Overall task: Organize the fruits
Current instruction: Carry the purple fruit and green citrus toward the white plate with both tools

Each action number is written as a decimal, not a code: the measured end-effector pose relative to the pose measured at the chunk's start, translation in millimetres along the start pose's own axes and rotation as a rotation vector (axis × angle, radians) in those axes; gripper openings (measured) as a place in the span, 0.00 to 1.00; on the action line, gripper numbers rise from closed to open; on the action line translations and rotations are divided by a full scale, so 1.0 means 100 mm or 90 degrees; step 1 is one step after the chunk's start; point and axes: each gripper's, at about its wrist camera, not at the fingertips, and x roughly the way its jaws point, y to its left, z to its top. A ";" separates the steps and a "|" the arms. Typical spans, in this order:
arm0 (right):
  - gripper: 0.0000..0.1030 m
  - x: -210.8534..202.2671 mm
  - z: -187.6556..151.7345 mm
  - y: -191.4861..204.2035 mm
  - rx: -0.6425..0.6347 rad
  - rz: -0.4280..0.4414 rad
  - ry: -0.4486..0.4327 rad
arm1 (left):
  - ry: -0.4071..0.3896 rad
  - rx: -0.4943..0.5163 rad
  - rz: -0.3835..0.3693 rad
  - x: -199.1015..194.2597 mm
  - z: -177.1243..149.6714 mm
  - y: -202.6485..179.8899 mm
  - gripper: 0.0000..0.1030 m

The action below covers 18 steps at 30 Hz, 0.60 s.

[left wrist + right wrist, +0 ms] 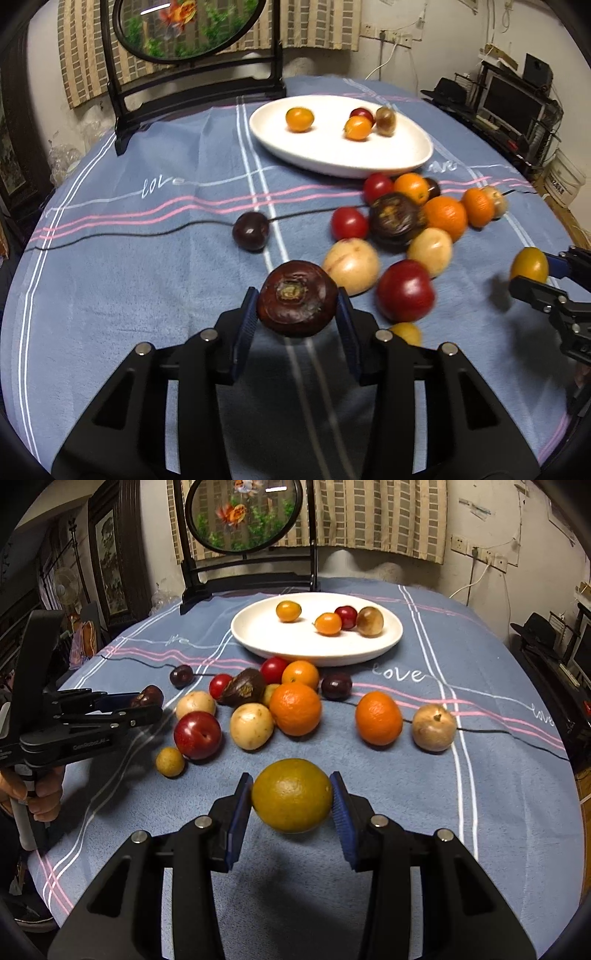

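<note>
left tool (297, 317) clamped on dark mangosteen (297, 298); right tool (292, 801) clamped on yellow-green citrus (291, 800). risk: round fruit slipping from pads, rolling off table (498, 794).

A glossy white glazed plate (258, 642) sits on matt, soft blue cloth (461, 794).

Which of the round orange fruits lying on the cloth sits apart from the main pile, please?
The orange toward the right, beside the brownish fruit. The other two oranges touch their neighbours in the pile near the plate.
</note>
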 end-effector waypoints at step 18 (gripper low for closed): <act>0.41 -0.26 0.63 -0.26 0.026 0.010 -0.092 | -0.039 0.007 -0.030 -0.10 0.71 -0.15 0.41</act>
